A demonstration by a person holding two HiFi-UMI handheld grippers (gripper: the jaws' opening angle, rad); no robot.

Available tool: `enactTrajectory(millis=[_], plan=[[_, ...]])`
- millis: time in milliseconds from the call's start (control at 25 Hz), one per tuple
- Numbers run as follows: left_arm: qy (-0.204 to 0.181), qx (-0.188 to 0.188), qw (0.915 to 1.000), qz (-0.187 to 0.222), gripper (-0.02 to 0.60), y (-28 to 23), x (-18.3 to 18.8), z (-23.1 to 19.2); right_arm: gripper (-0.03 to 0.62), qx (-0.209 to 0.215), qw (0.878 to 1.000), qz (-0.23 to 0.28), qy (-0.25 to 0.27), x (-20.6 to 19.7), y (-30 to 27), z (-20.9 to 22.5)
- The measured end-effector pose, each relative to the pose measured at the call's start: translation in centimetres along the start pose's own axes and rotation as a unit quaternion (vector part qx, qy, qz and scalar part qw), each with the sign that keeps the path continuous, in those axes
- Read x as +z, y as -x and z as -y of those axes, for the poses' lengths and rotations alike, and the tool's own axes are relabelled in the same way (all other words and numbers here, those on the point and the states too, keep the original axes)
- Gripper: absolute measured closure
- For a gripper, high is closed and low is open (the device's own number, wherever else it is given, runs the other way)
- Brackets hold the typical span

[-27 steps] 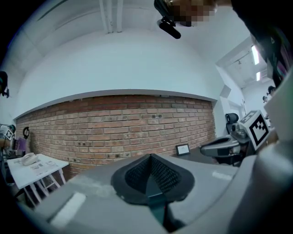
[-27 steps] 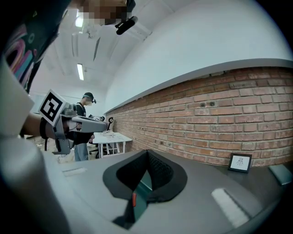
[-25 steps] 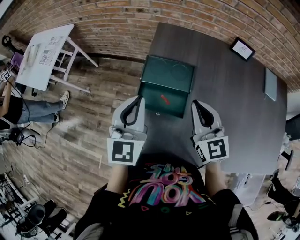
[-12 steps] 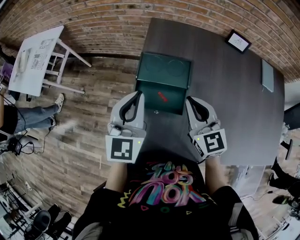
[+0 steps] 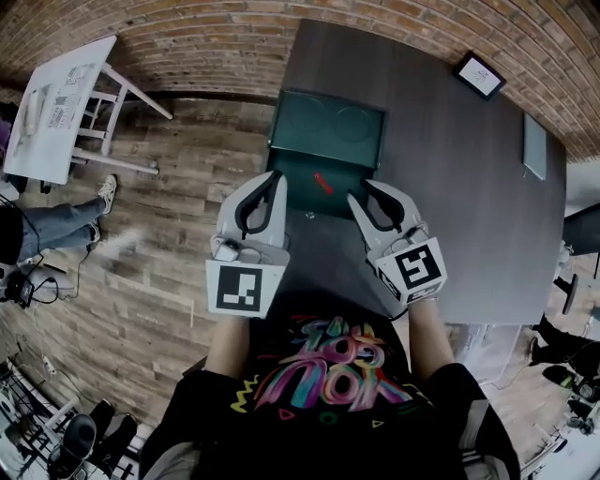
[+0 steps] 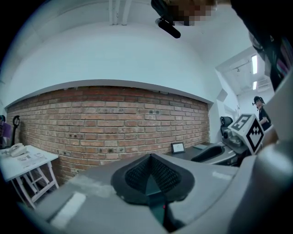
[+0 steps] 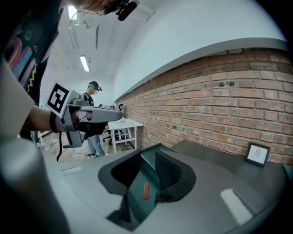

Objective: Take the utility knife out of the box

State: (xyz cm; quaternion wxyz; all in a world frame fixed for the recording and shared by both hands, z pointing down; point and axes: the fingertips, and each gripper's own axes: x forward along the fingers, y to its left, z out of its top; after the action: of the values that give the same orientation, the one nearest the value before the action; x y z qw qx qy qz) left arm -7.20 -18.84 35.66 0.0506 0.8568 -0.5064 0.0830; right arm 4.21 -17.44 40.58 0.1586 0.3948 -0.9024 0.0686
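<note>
Wide view first: brick wall across the top, plank floor down the left. Dark table filling the right half, running up to the wall. Far left on the floor, a white table, with a person's leg just below it.

On to the box: green, sitting at the table's near left edge, lid thrown back toward the wall, inside open to the head view.

Now the left gripper, at the box's near left corner, tips over the rim, pointing toward the wall. Jaws closed tip to tip, pads meeting, gripping nothing, only a sliver of green showing behind them.

Across to the right gripper, at the near right corner, angled in toward the box's middle. Jaws opening, a narrow gap between the pads, clamped on nothing. Framed in that gap, the knife, lying beyond and lower, untouched.

Small, red, flat on the box's bottom near the middle, between the two sets of tips and nearer the right one.

Smallest of all, a framed picture at the table's far side by the wall, well apart from the box.
</note>
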Motion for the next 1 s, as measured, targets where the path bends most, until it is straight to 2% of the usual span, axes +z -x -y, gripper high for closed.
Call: enactTrajectory(millis=[320, 720, 1000], plan=[[0.016, -0.004, 0.9997, -0.016, 0.58, -0.6, -1.6, -0.4, 0.433, 0.025, 0.998, -0.05, 0.006, -2.6, -3.4, -0.6], [0.018, 0.005, 0.9996, -0.023, 0.58, -0.3, -2.7, -0.6, 0.414, 0.055, 0.99, -0.128, 0.032, -7.6, -7.0, -1.8], [0.017, 0.01, 0.9995, -0.025, 0.58, -0.1, -3.2, -1.1, 0.414, 0.075, 0.979, -0.18, 0.057, -10.3, -8.9, -1.9]])
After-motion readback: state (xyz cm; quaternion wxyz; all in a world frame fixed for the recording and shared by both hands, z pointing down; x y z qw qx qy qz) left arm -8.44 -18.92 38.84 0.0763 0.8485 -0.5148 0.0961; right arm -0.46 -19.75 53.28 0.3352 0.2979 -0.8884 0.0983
